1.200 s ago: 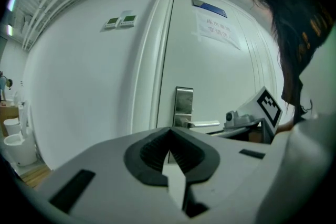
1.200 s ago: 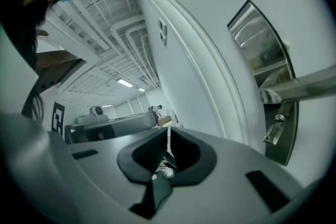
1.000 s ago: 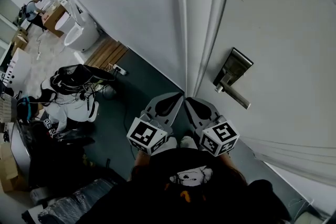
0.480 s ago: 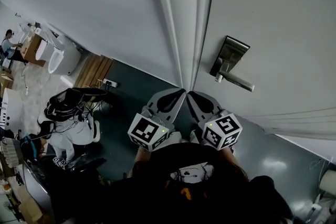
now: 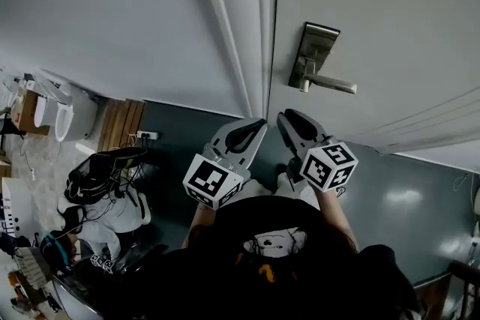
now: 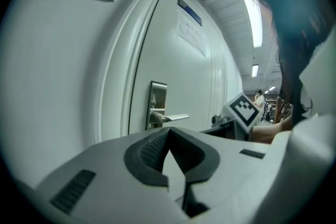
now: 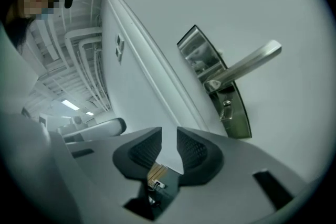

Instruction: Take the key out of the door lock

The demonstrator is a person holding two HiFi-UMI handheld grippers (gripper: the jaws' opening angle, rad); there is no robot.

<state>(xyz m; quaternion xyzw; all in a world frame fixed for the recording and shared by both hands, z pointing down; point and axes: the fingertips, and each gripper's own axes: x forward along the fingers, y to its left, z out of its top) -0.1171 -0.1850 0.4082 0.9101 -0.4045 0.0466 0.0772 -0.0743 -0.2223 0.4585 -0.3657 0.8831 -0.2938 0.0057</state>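
R tongs (image 5: 286, 117) swung right, just opening (empty), L tongs (image 5: 260, 123) shut; door lock (image 5: 316, 45) ahead, apart.

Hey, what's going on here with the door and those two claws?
A person faces a white door holding a claw in each hand, both short of the lever handle. The right claw has just been opening, nothing between its jaws; the left claw is shut and empty. A small stub below the handle, likely the key, is untouched.

Lab workspace (cabled equipment (image 5: 105, 187) on floor)
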